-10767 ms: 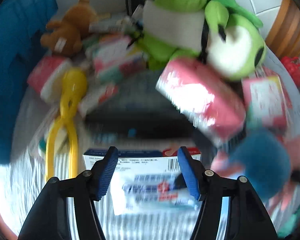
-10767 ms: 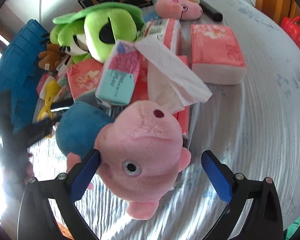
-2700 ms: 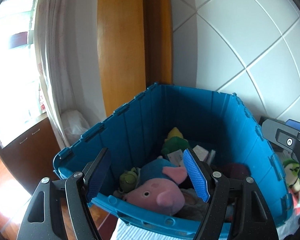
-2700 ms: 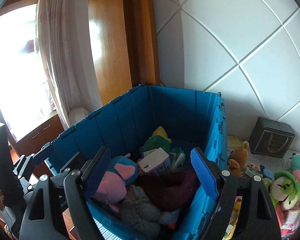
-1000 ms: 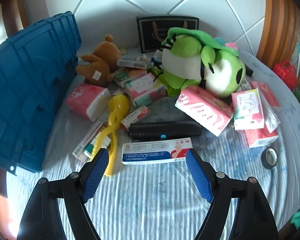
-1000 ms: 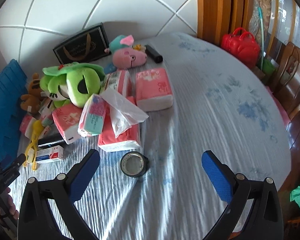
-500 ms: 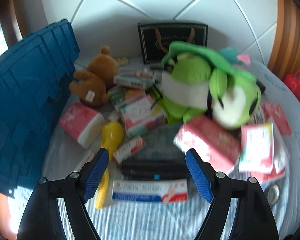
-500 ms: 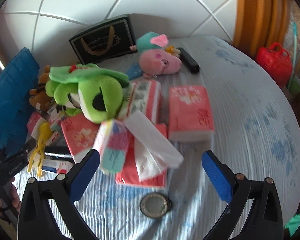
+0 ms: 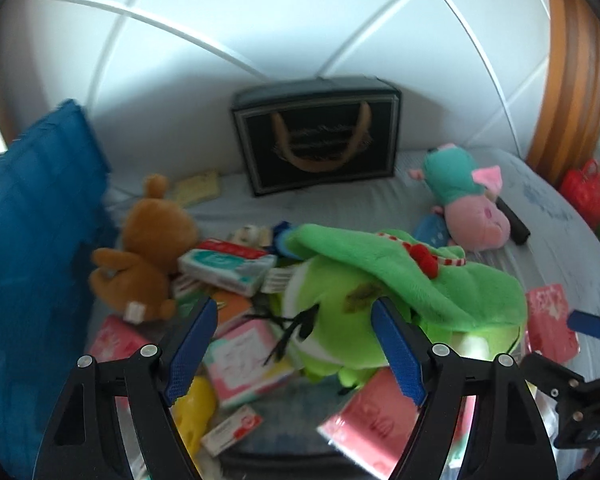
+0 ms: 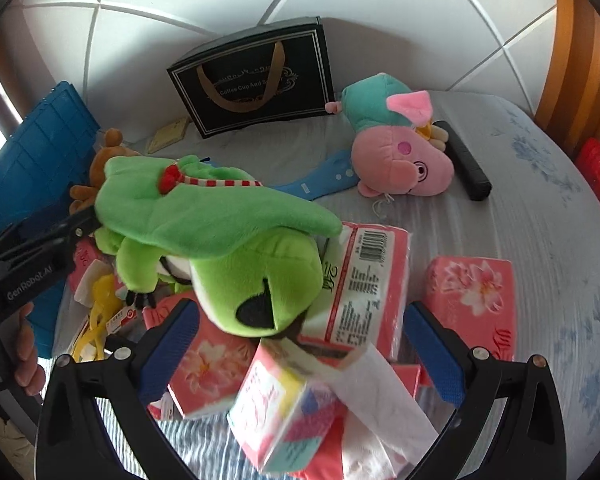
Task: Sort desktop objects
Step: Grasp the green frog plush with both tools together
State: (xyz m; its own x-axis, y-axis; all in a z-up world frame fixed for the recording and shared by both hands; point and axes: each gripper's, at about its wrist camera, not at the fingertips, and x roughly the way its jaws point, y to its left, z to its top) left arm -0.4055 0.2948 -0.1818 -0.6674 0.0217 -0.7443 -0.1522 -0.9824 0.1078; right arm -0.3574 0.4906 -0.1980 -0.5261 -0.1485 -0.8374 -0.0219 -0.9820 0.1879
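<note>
A big green frog plush (image 9: pixel 384 304) lies on the heap in the middle of the table, also in the right wrist view (image 10: pixel 228 244). My left gripper (image 9: pixel 294 348) is open and empty, just short of the frog's left side. My right gripper (image 10: pixel 300 348) is open and empty above pink tissue packs (image 10: pixel 364 292), with the frog's head between its fingers' line. A pink pig plush (image 10: pixel 396 152) lies behind. A brown bear plush (image 9: pixel 148 248) sits left of the frog. The blue bin (image 9: pixel 32 264) stands at the left.
A black gift bag (image 9: pixel 320 136) stands against the tiled wall. Medicine boxes (image 9: pixel 228 266), a yellow toy (image 9: pixel 192 412), a black case (image 10: pixel 464 160) and a blue strap (image 10: pixel 324 178) lie around. A red bag (image 9: pixel 584 188) sits at the far right.
Both grippers have moved forward and down toward the frog plush, which now fills the middle of both views. Both stay open and empty.
</note>
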